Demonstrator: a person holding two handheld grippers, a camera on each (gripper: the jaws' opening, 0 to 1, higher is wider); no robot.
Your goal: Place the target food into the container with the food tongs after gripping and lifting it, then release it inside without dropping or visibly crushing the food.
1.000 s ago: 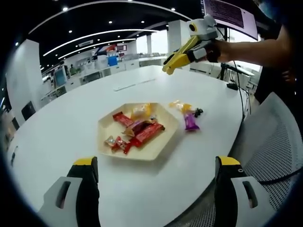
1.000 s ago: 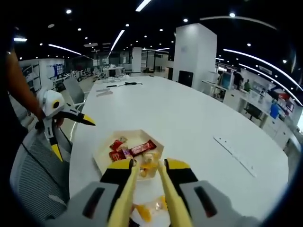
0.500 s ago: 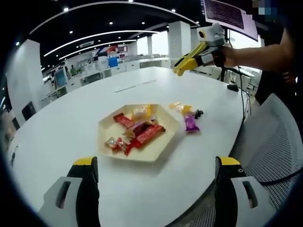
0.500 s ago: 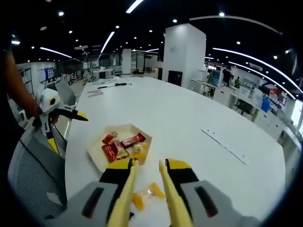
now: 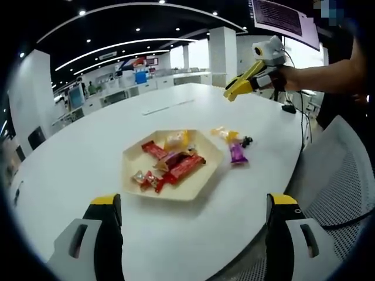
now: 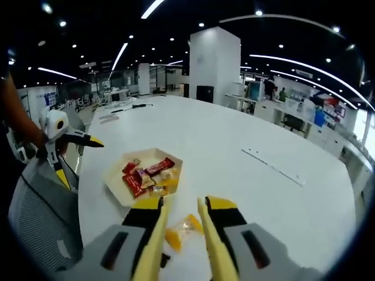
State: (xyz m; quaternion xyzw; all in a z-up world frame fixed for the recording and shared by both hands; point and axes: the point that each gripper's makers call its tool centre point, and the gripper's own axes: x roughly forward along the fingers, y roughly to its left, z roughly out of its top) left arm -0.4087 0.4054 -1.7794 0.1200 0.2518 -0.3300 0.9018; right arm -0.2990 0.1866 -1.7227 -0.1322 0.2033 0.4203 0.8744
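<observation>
A pale hexagonal tray (image 5: 132, 159) on the white table holds several wrapped candies, among them a red bar (image 5: 183, 165). Loose beside it lie a yellow candy (image 5: 225, 133) and a purple one (image 5: 236, 153). My left gripper (image 5: 194, 200) stands wide open near the table edge, well short of the tray. My right gripper (image 5: 239, 89) hangs high over the table beyond the loose candies, held by a hand. In the right gripper view its jaws press on the yellow food tongs (image 6: 180, 204), whose tips stay slightly apart with nothing between them. Yellow candies (image 6: 181, 229) lie below the tongs, with the tray (image 6: 115, 186) farther left.
A grey mesh chair (image 5: 345, 175) stands by the table edge, also in the right gripper view (image 6: 41, 216). A long thin strip (image 6: 272, 167) lies across the table. A small black item (image 5: 246, 140) sits by the loose candies. Cables (image 5: 287, 107) lie at the far edge.
My right gripper has pulled back and up from the tray toward the loose candies' side, tongs still empty. The left gripper has not moved.
</observation>
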